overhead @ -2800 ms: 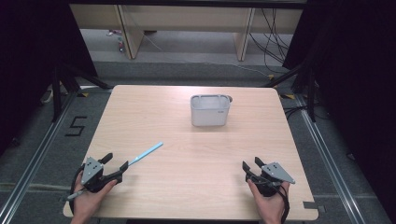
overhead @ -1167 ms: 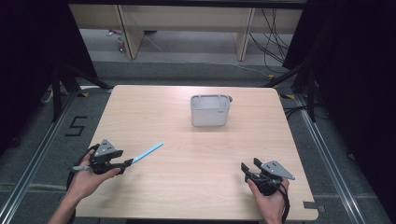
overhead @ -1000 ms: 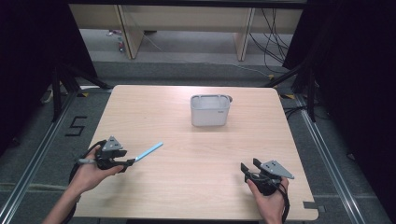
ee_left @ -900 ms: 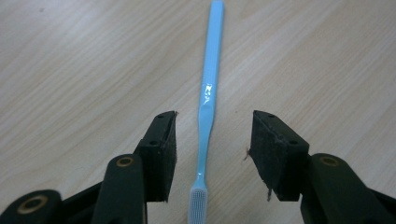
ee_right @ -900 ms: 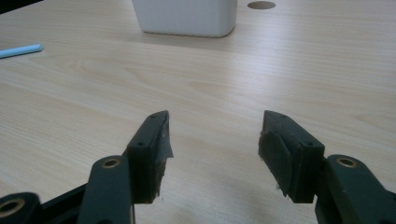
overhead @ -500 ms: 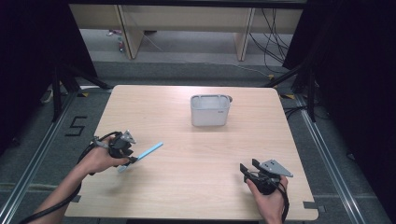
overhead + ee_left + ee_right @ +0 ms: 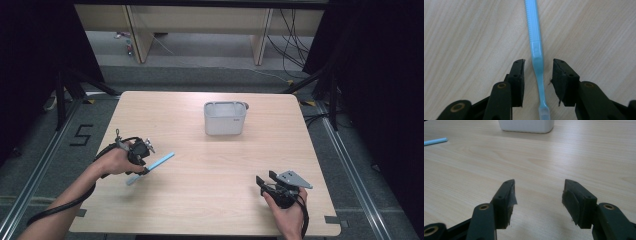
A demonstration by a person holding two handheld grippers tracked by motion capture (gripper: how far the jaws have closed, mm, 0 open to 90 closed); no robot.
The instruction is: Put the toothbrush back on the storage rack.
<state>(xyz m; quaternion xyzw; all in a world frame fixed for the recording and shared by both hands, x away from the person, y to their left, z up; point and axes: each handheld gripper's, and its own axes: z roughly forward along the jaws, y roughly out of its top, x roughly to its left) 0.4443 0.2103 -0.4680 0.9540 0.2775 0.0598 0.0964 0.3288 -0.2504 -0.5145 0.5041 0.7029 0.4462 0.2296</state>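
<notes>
- The light-blue toothbrush (image 7: 535,45) lies flat on the tabletop (image 7: 210,200), in the left half toward the person's side, handle angled up toward the middle and bristle head toward the near-left.
- In the left gripper view its thin neck runs between the two jaws of the left tongs (image 7: 537,75), with the bristle end at the bottom edge between them.
- Those jaws stand apart with a gap on both sides of the neck; neither pad touches the plastic, so nothing is held yet.
- In the high view the left tongs (image 7: 142,159) are tipped down over the lower end of the brush, with the person's left hand (image 7: 117,160) wrapped round them.
- Judged from this, the reach is done and the tongs are lined up; the squeeze, the lift and any carry are all still to come.
- The white rectangular container (image 7: 225,118) stands upright near the far middle of the tabletop, well apart from the brush; it looks a likely place for the brush, though that is a guess.
- The right tongs (image 7: 537,195) rest near the front right corner, jaws wide apart and empty above bare wood, pointing toward the container (image 7: 526,125).
- The right hand (image 7: 287,210) grips them low, well apart from the toothbrush.
</notes>
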